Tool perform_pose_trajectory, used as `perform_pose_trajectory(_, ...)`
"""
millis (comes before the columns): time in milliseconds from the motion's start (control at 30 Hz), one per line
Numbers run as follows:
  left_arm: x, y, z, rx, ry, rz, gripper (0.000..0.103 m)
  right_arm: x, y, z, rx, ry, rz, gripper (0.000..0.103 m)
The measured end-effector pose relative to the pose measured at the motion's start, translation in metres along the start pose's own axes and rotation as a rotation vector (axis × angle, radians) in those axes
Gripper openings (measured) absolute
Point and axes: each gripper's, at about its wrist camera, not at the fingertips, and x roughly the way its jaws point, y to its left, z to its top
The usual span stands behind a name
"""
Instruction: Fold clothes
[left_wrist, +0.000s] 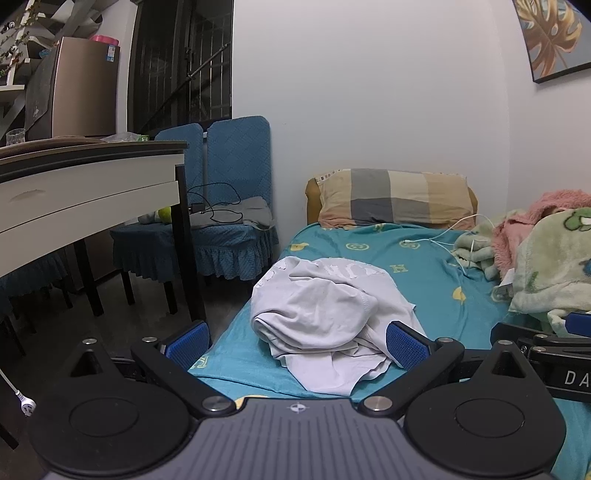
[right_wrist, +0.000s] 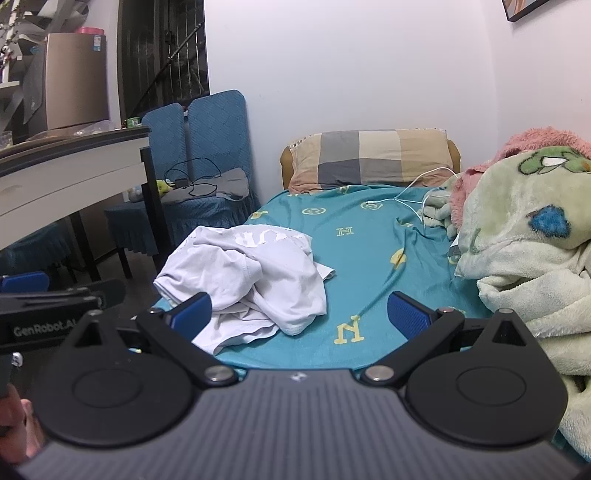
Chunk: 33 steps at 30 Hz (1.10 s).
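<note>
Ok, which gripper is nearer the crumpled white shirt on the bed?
Left. The left gripper sits right at the white shirt, jaws open astride its near edge. The right gripper is open too, offset to the shirt's right over bare sheet.

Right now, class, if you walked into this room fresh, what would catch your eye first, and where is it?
A crumpled white T-shirt lies in a heap near the teal bed sheet's left edge, in front of both open grippers. A checked pillow sits at the bed's head by the wall, and a fluffy green blanket is piled along the right side.
</note>
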Motion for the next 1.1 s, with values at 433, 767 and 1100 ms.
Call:
perform_pose_trajectory(433, -0.0009, 0.0010, 0.0019, 0.005, -0.001, 0.009, 0.103, -0.0029, 0.0010, 0.0003, -0.007, 0.004, 0.001, 0.103)
perform_pose_trajectory(767, -0.0008, -0.0011, 0.0012, 0.026, -0.005, 0.012, 0.103, -0.0007, 0.0023, -0.0013, -0.010, 0.006, 0.001, 0.103)
perform_pose_trajectory(1100, 0.0022, 0.0018, 0.0004, 0.016, 0.008, 0.011, 0.103, -0.0008, 0.0039, 0.0007, -0.010, 0.012, 0.003, 0.103)
